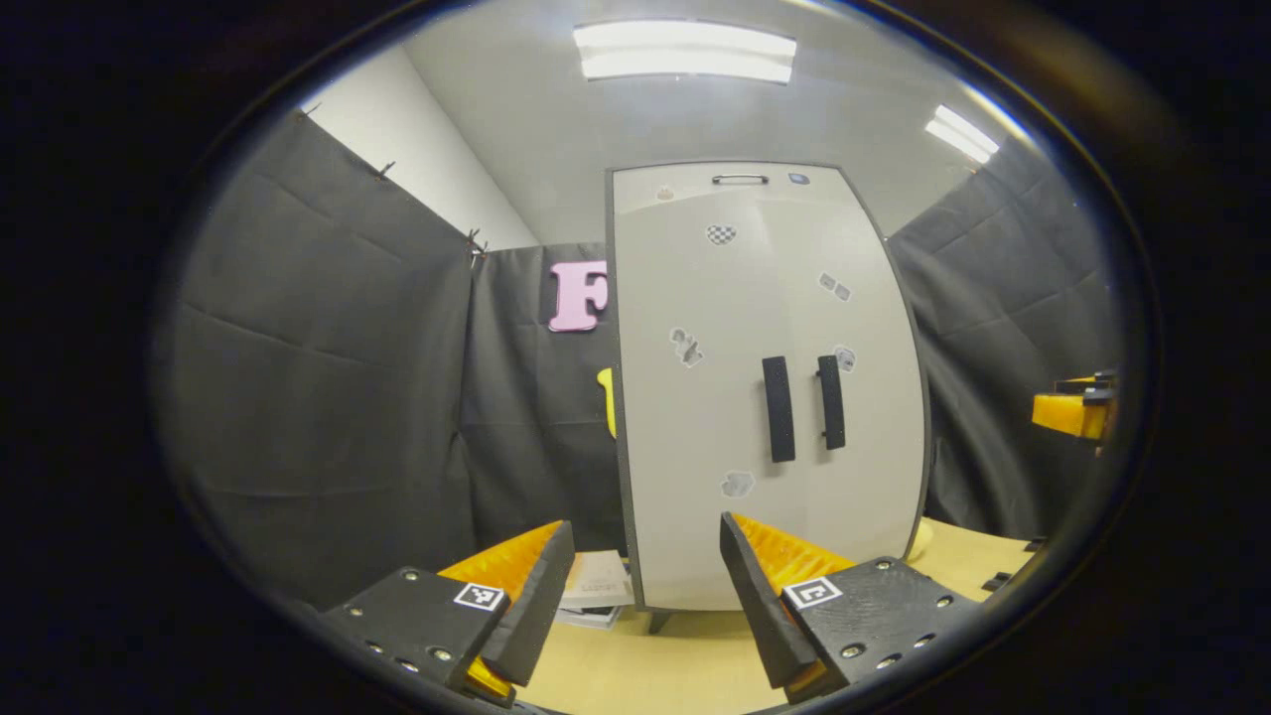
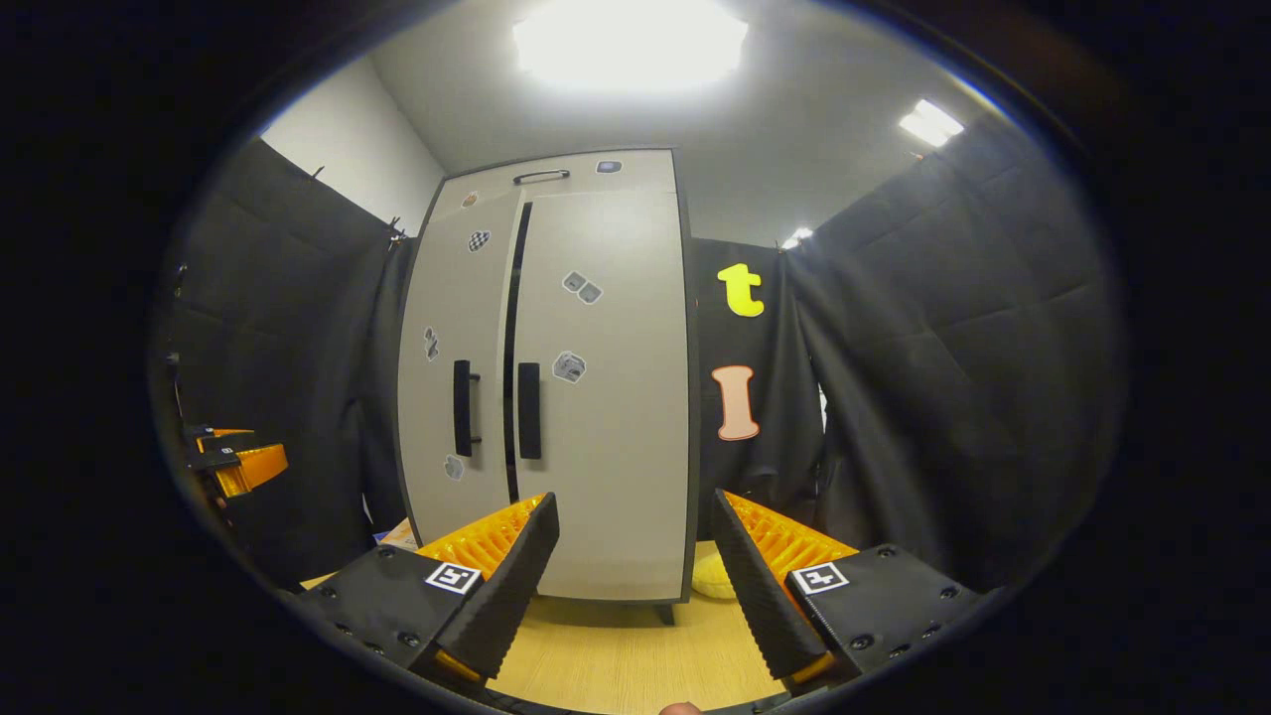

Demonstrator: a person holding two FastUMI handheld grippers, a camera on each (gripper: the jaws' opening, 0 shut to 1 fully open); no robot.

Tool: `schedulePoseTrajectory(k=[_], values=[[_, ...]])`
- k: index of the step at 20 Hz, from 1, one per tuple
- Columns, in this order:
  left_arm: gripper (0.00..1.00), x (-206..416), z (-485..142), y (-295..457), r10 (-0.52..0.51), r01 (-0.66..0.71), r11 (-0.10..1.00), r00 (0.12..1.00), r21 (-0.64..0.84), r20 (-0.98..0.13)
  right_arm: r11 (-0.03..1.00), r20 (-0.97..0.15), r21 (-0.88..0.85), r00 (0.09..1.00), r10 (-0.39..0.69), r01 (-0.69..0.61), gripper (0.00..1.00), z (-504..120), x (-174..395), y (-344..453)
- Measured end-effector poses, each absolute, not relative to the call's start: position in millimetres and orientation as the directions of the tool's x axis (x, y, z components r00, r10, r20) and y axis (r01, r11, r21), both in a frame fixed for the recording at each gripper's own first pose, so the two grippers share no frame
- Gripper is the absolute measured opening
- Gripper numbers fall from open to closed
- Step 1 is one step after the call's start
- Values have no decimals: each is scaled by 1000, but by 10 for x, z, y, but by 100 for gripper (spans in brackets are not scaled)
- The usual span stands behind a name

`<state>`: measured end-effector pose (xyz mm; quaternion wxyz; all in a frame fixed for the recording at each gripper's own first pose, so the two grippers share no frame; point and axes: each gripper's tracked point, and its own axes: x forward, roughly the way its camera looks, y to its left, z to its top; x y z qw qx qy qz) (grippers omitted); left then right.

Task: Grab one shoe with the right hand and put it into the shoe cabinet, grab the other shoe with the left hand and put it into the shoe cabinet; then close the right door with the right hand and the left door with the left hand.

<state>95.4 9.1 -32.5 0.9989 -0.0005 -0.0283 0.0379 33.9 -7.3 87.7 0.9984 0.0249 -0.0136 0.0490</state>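
Both hand-held grippers stand back from the shoe cabinet (image 1: 770,387) with their fingers spread wide and nothing between them: the left gripper (image 1: 645,596) in the left gripper view, the right gripper (image 2: 631,576) in the right gripper view. That cabinet stands on a pale wooden worktop (image 2: 635,645), toward its back edge, against the black cloth wall. No shoe can be seen on the worktop in front of it, so by my reading both shoes are already inside, though the doors hide the shelves and I cannot confirm that. The right door (image 2: 606,397) looks shut or very nearly so. A dark gap runs down the middle between it and the left door (image 2: 462,377), whose handle (image 2: 463,408) stands a little proud, so the left door may sit slightly ajar; from the left gripper view both doors look flush, and I cannot settle it. The step in hand appears to be the closing of the doors, at or near its end. If the left door is still open, the next move calls for the left gripper to push flat on the door's face near the handle until it meets the frame. A small yellow thing (image 2: 710,576) lies on the worktop at the cabinet's right foot, and papers (image 1: 596,586) lie at its left.
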Motion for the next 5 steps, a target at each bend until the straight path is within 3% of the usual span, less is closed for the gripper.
schedulePoseTrajectory(k=[5], values=[[86, 944, -323, 101, 82, -82, 997, 995, -2, 55, 994, 29, 44, 995, 97, -98, 97, 870, 348, -64]])
